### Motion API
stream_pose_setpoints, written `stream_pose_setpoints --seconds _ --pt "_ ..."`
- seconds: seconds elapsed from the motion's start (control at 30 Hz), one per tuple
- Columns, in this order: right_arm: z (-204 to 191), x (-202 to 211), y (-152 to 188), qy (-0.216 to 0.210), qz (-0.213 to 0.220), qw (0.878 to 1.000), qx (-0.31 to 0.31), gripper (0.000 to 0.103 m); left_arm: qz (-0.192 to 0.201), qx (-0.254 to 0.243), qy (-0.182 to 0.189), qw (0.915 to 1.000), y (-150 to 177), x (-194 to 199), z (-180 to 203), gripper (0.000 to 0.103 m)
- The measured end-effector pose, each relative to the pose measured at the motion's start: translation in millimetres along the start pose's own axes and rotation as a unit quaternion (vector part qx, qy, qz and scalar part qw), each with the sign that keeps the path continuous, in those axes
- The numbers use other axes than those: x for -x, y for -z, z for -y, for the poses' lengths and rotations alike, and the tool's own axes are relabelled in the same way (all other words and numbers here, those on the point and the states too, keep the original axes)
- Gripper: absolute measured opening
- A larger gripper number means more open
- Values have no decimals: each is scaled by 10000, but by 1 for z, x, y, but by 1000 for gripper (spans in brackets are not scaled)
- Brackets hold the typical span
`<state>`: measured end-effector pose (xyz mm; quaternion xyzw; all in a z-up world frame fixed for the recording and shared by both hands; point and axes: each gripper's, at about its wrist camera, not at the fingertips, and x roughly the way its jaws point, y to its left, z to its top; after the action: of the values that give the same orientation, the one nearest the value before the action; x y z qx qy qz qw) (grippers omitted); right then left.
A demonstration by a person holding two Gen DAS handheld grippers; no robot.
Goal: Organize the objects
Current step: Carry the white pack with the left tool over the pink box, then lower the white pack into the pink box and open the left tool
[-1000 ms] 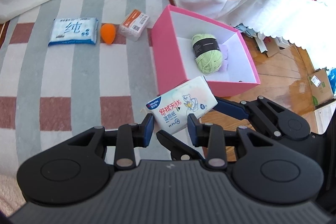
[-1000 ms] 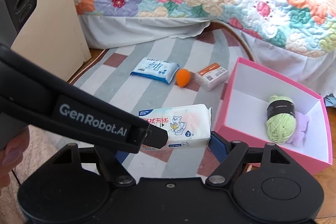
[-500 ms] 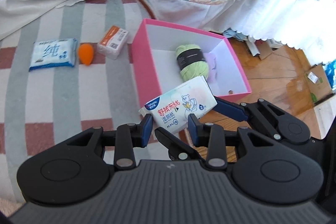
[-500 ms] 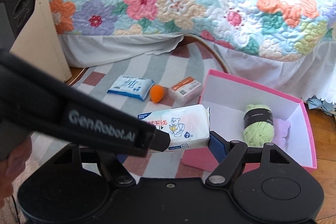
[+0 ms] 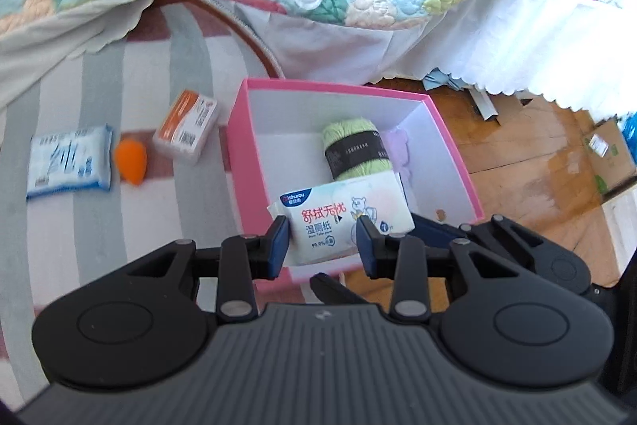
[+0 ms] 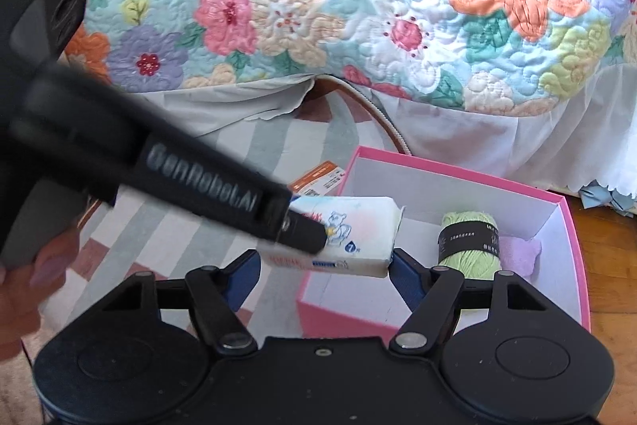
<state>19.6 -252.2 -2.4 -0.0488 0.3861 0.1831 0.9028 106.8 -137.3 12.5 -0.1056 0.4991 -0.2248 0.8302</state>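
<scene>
Right wrist: left tongs [image 6: 306, 234] hide wipes pack [image 6: 358, 237].

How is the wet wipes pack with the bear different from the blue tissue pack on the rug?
The bear wipes pack is held in the air over the pink box, between both sets of jaws; the blue tissue pack lies flat on the striped rug. The bear pack is mostly white with red characters and looks thicker; the blue pack is blue and white and flatter. Both are soft plastic-wrapped packs.
</scene>
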Motion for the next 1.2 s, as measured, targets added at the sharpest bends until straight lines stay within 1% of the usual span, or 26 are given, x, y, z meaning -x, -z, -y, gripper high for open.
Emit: stream_pose_setpoints --seconds 0.13,0.2,0.27,0.37,0.43,0.5,0.53,0.63,0.7,0.73,0.8,0.87,0.9,1.1,1.17,1.2 --pt "18 -25 1 -52 -10 9995 -324 63 -177 114 -161 9996 -12 -36 -8 34" --pt "26 -39 1 43 -67 9992 -396 59 -288 146 -184 9993 -18 -51 -10 34" --pt "34 -51 -1 104 -130 9989 -438 57 -260 138 -229 9993 -23 -62 -8 34" --pt "45 -65 -4 171 -257 9986 -427 55 -303 21 -396 9988 -33 -78 0 34" --pt "54 -75 -6 165 -372 9983 -425 54 -277 -211 -604 9976 -37 -88 12 34" --pt "62 -89 -7 66 -466 9986 -239 54 -239 -422 -947 9943 -36 -99 21 34" --pt "65 -97 -8 26 -551 9984 -145 54 -242 -460 -1058 9930 -36 -105 24 34" --pt "77 -120 -10 16 -789 9968 -84 54 -224 -355 -1085 9932 -37 -118 24 34" --pt "85 -126 -11 -90 -855 9960 -242 53 -171 -353 -1135 9928 -40 -123 25 34" --pt "90 -129 -12 -124 -869 9956 -326 51 -167 -367 -1155 9925 -42 -127 25 34" --pt "95 -132 -12 -158 -917 9948 -412 50 -236 -334 -1152 9925 -46 -134 24 34" --pt "99 -137 -13 -163 -1014 9937 -456 45 -268 -288 -1179 9923 -49 -138 23 34" --pt "101 -139 -13 -161 -1085 9927 -496 40 -281 -300 -1189 9921 -50 -141 22 34" --pt "113 -154 -12 -178 -1263 9893 -703 36 -347 -214 -1086 9932 -55 -152 15 33" --pt "115 -158 -12 -155 -1318 9885 -720 33 -313 -272 -1126 9928 -57 -155 16 33" --pt "116 -161 -12 -139 -1351 9880 -740 28 -300 -329 -1164 9922 -58 -156 17 33"
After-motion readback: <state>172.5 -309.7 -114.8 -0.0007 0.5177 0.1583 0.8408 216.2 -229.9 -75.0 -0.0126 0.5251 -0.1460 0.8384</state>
